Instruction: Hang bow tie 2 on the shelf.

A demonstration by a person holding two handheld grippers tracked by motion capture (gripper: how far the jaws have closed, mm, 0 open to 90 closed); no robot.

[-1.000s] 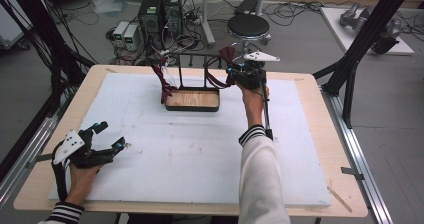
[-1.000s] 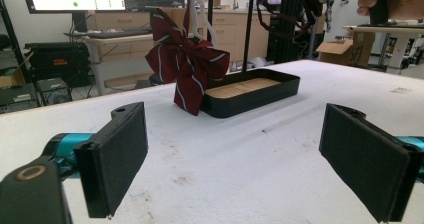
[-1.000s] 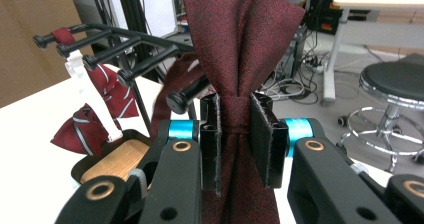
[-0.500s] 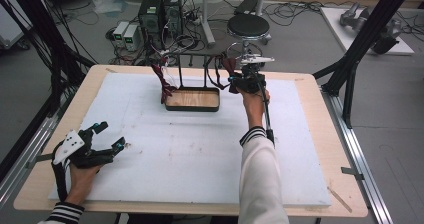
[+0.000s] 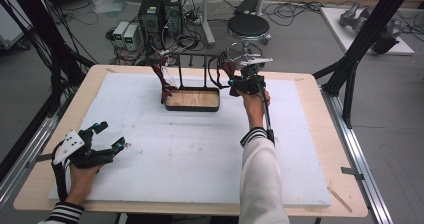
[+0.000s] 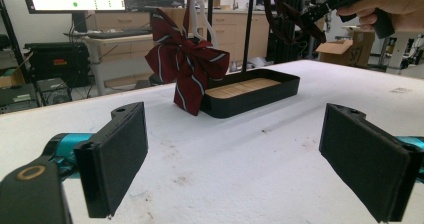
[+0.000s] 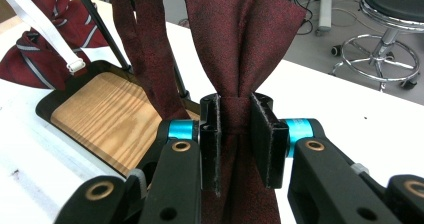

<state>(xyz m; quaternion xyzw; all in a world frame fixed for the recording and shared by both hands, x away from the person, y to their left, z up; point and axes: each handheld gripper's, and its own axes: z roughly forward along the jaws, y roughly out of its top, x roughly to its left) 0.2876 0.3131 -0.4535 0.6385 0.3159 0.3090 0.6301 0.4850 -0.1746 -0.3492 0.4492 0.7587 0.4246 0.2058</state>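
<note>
A black rack with a wooden-floored tray stands at the back middle of the white mat. A red striped bow tie hangs from the rack's left post on a white strap. My right gripper is at the rack's right post, shut on the knot of a dark red bow tie, whose strap runs up beside it. In the right gripper view the knot sits pinched between the two pads. My left gripper rests open at the front left of the mat, facing the striped bow tie and the tray.
A white foam mat covers the wooden table. Behind the table are a round stool and computer boxes with cables. Black frame struts rise at the right and left edges.
My right gripper has turned slightly and shifted a little at the rack's right post, with the dark red bow tie in it. The left gripper has stayed put.
</note>
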